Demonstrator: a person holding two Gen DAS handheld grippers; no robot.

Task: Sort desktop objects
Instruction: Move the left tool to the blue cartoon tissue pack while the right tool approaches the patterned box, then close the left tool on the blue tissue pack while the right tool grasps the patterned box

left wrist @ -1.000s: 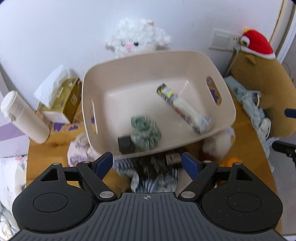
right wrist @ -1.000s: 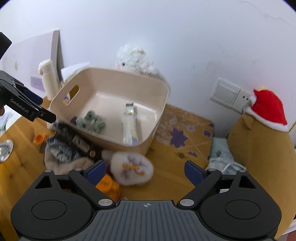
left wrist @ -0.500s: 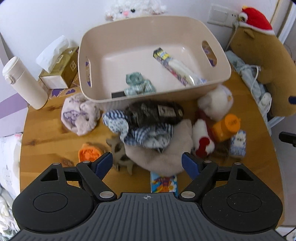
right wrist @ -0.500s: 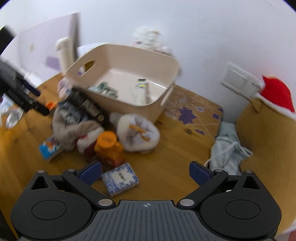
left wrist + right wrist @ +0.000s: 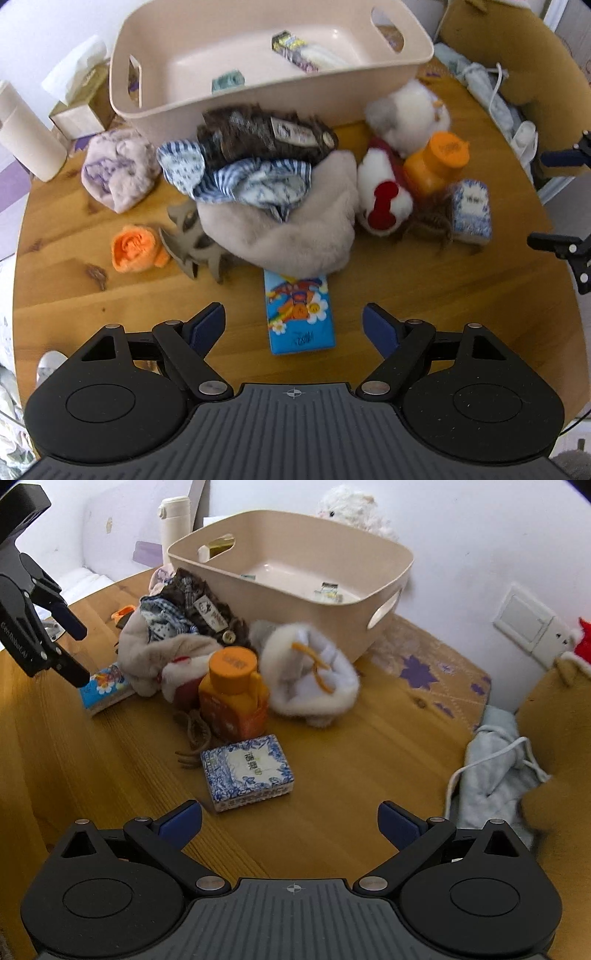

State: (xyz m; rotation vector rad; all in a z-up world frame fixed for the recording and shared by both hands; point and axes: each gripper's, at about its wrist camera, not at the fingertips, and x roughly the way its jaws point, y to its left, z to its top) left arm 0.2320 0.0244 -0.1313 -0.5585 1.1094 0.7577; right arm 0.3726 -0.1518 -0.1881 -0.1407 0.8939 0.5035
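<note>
A beige bin (image 5: 236,92) stands at the back of the wooden table (image 5: 406,295), holding a green scrunchie (image 5: 228,79) and a wrapped packet (image 5: 295,51). In front of it lies a pile of cloths and plush items (image 5: 273,192), an orange bottle (image 5: 436,162), a blue-and-white box (image 5: 472,210) and a blue cartoon box (image 5: 299,314). My left gripper (image 5: 293,326) is open and empty just short of the cartoon box. My right gripper (image 5: 290,823) is open and empty just short of the blue-and-white box (image 5: 247,771). The left gripper also shows in the right wrist view (image 5: 55,638).
A white flask (image 5: 26,136) and a tissue box (image 5: 81,107) stand at the left back. An orange cloth flower (image 5: 135,249) and a lilac cloth (image 5: 118,170) lie left. A brown plush (image 5: 524,62) and a pale blue cloth with a cord (image 5: 495,771) sit right.
Both grippers have drawn back from the bin toward the table's front and dropped lower, so the pile and the boxes now lie in view. Both stay open and empty.
</note>
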